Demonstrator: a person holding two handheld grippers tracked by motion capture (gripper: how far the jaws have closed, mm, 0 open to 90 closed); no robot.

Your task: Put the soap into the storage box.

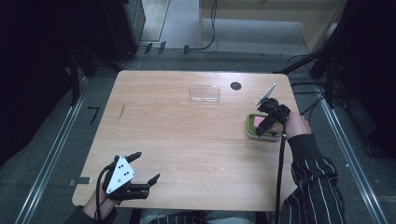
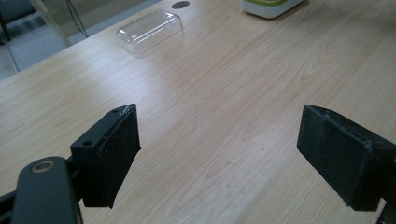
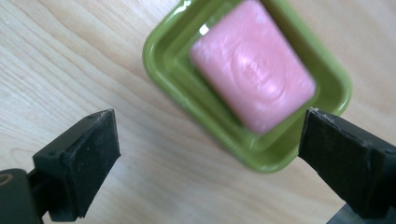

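One soap bar sits in dish, lid not yet on

One pink soap bar (image 3: 253, 83) lies loose inside green dish (image 3: 177, 93) at table's (image 1: 187, 149) right edge. Right gripper (image 1: 270, 122) hangs over it, jaws apart, gripping nothing. Clear lid (image 1: 204, 93) lies well apart, near far edge. Left gripper (image 1: 145, 167) idle at near-left corner, jaws wide, empty. Placing looks done; lidding likely remains.

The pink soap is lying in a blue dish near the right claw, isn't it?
Not quite. The pink soap does lie in a dish near the right claw, but the dish is green, not blue. The right gripper view shows its green rim all around the soap, and the claw is open, holding nothing.
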